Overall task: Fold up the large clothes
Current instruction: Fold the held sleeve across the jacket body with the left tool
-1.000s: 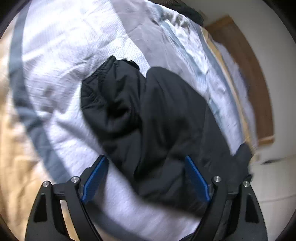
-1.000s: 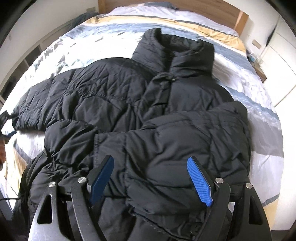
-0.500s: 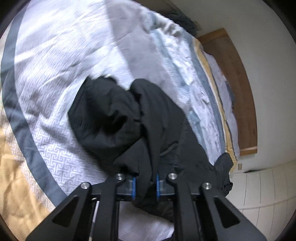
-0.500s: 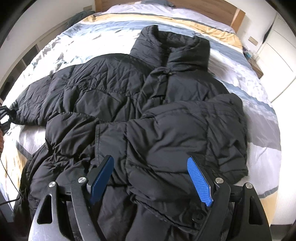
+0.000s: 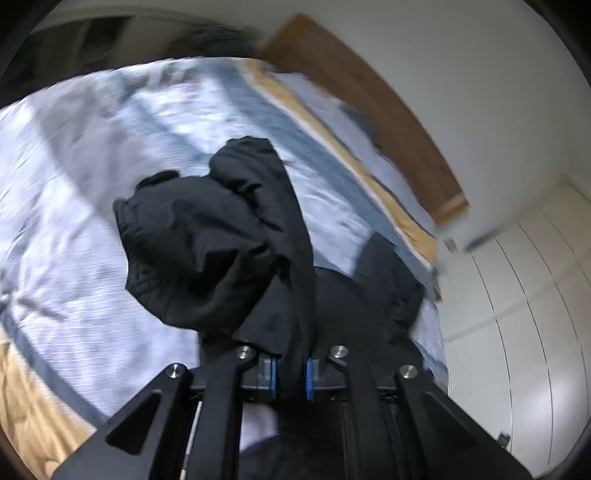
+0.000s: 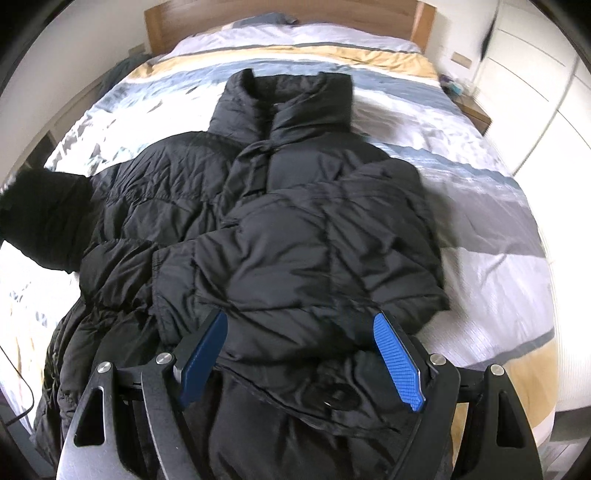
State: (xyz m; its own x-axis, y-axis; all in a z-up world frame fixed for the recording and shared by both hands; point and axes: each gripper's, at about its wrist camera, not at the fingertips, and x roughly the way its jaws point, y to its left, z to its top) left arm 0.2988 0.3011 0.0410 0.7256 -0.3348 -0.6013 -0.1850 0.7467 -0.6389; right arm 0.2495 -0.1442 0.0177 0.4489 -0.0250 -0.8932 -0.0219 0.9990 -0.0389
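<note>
Left sleeve lifted, ready to fold across the black puffer jacket [image 6: 295,229] on the bed [image 6: 498,229].

The left gripper [image 5: 290,373] is clamped on the sleeve [image 5: 207,251], which bunches ahead of its tips; next it probably carries that inward. The right gripper [image 6: 303,354] hangs wide above the folded right sleeve. The hem is hidden below both.

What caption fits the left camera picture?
Left gripper shut on the black jacket's sleeve, lifted above the striped bed.

One black puffer jacket [image 6: 295,229], one striped bed [image 6: 498,206], one wooden headboard [image 6: 280,14], two grippers, left gripper [image 5: 290,373], right gripper [image 6: 301,354].
</note>
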